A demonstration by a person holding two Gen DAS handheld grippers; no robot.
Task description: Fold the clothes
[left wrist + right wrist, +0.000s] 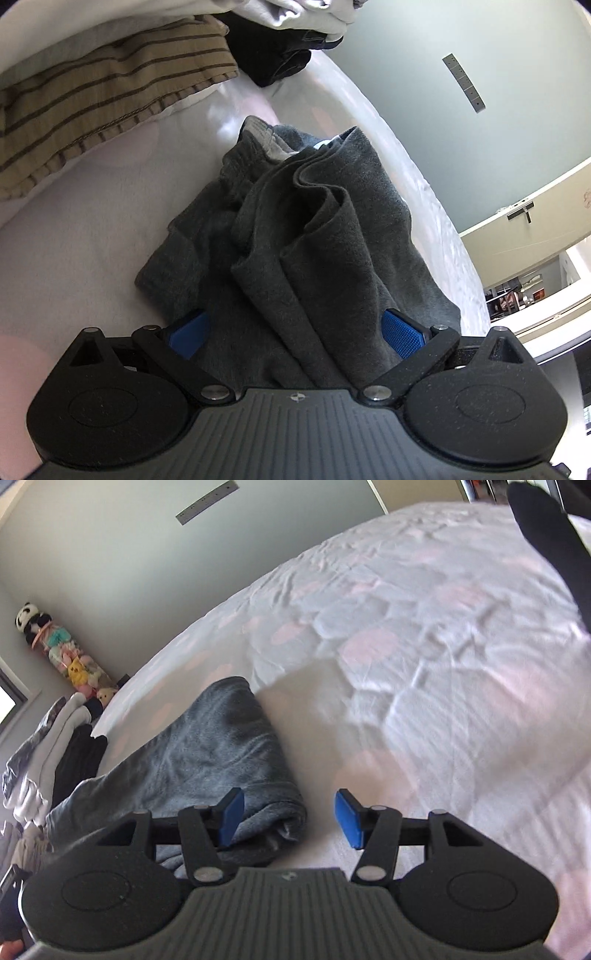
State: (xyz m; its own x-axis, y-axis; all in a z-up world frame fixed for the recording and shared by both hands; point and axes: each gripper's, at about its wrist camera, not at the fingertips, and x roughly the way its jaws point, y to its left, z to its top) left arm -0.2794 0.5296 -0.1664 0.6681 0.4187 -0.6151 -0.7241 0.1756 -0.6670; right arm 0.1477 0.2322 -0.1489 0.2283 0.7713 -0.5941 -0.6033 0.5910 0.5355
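A dark grey garment [314, 229] lies bunched in folds on the bed, running away from my left gripper [295, 334]. The left jaws stand wide, and the cloth fills the gap between the blue pads [402, 332], whose right face shows bare. In the right wrist view the same grey garment [207, 753] lies folded at the lower left. My right gripper [290, 819] is open over its near edge: the left finger hangs above the cloth, the right finger over bare sheet. Nothing is pressed between its pads.
The bed sheet [406, 664] is white with pale pink spots and wrinkled. A tan striped cloth [110, 96], a black garment [273, 55] and white clothes [295, 14] lie beyond. A clothes pile [44, 746] and plush toys [62, 650] sit far left; something dark [546, 528] hangs top right.
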